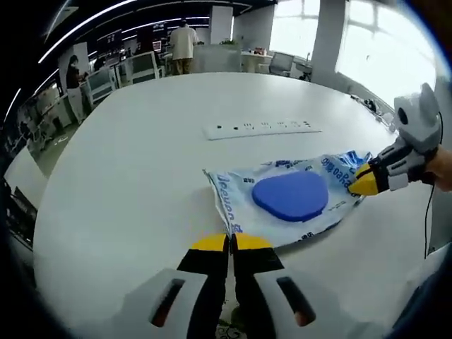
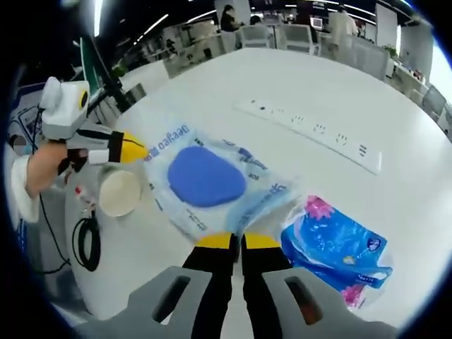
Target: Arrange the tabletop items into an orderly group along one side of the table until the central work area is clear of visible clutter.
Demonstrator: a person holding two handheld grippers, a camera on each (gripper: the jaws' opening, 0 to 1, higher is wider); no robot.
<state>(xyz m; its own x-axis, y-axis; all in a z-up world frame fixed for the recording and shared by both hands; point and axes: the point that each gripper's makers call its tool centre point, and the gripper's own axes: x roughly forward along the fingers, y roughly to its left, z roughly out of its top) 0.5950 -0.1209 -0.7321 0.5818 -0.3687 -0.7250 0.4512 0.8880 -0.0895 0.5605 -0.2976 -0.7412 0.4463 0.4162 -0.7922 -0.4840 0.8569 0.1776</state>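
Note:
A pale blue wet-wipes pack [image 1: 289,198] with a dark blue oval lid lies on the white table [image 1: 127,162]. My left gripper [image 1: 229,242] is shut on the pack's near edge, its yellow-tipped jaws pressed together. The right gripper [image 1: 366,181] comes in from the right and pinches the pack's far end. In the right gripper view the same pack [image 2: 205,178] stretches between my right gripper [image 2: 236,241], shut on its near edge, and the left gripper [image 2: 135,150], closed on its far corner and held by a hand [image 2: 42,166].
A white power strip [image 1: 261,128] [image 2: 311,131] lies flat beyond the pack. A blue flowered tissue pack [image 2: 332,251] sits right of my right gripper. A paper cup [image 2: 120,192] and a coiled black cable [image 2: 86,244] are near the table edge. Office chairs and people stand far behind.

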